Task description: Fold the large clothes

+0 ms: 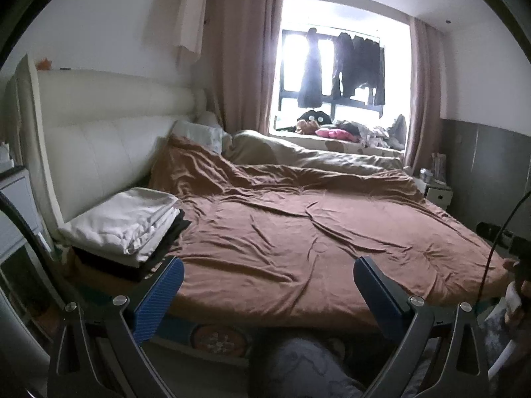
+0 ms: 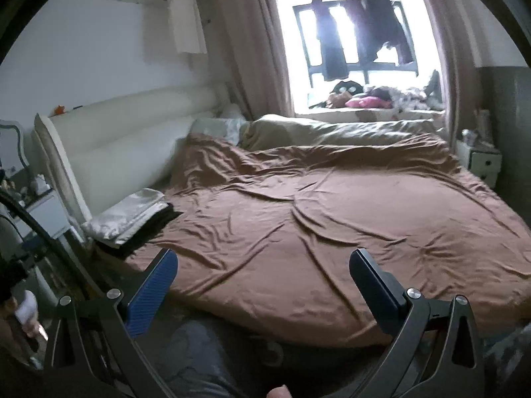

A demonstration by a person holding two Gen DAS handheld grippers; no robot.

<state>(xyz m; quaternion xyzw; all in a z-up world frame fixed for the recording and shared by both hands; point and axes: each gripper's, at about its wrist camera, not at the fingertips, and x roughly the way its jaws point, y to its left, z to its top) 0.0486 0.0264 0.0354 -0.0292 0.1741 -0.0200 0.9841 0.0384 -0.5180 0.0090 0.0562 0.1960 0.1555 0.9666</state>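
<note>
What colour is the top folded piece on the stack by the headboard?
White folded cloth, lying over dark garments; clearest in left wrist view.

A stack of folded clothes (image 1: 129, 229) sits on the bed (image 1: 315, 248) at nine o'clock, against the headboard (image 1: 109, 146). Pillows (image 1: 199, 132) lie at eleven o'clock, a rolled duvet (image 1: 315, 156) at twelve, the window (image 1: 332, 66) behind it.

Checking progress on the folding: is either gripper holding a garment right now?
No. The left gripper and right gripper are open, holding nothing.
</note>
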